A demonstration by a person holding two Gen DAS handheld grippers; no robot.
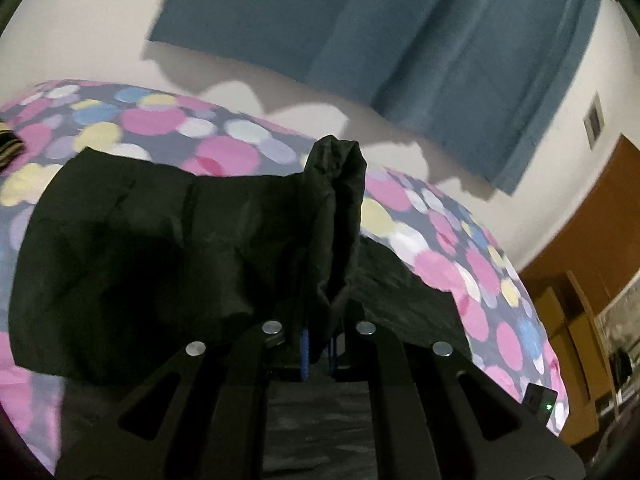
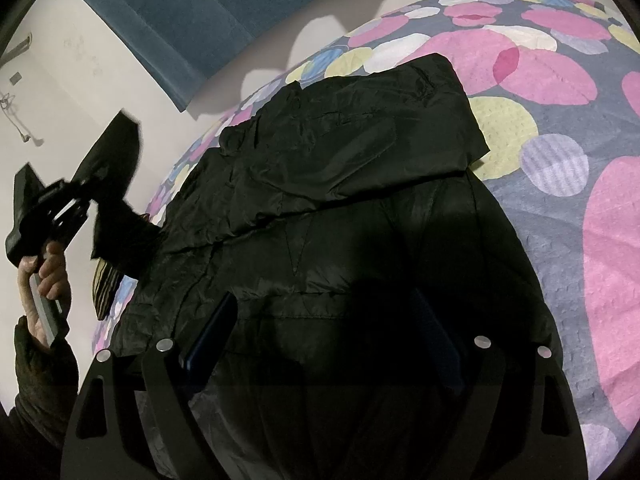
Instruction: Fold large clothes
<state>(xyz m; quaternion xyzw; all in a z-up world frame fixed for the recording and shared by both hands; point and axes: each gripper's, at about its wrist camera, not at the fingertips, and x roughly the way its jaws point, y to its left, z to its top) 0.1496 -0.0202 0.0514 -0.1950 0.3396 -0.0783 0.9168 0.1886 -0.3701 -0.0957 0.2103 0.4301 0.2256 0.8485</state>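
A large black jacket (image 2: 340,184) lies spread on a bed with a dotted pink, yellow and blue cover (image 2: 580,200). One sleeve (image 2: 360,128) is folded across the body. My left gripper (image 1: 318,344) is shut on a bunched part of the jacket (image 1: 336,216) and holds it up above the bed. It also shows in the right wrist view (image 2: 92,196), lifted at the left with black cloth in it. My right gripper (image 2: 324,320) is open and empty, its fingers spread low over the jacket's body.
A blue curtain (image 1: 400,40) hangs on the white wall behind the bed. A brown wooden door and furniture (image 1: 580,260) stand at the right. A striped cloth (image 2: 104,284) lies at the bed's left edge.
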